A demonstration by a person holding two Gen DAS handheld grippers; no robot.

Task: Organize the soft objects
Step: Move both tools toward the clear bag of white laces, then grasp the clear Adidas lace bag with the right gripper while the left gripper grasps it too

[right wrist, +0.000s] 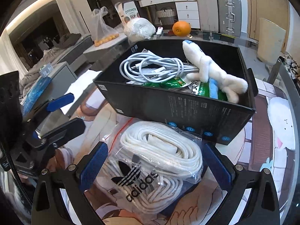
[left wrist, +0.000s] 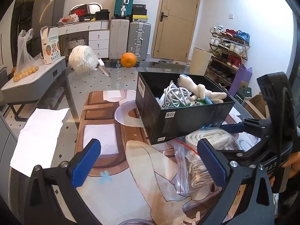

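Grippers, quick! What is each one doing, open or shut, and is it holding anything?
Left gripper: open, holding nothing, above the mat.
Right gripper: open, jaws on either side of the bag of white laces, not gripping it.

A lived-in home: stacked suitcases [left wrist: 129, 28], shoe rack [left wrist: 228, 54], drawers [left wrist: 99, 41].

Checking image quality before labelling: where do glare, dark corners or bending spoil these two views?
Left wrist view: daylight blows out the right edge, the glass table mirrors the orange, the door frame bows. Right wrist view: glare streaks the bag, corners go black, the box edges curve.
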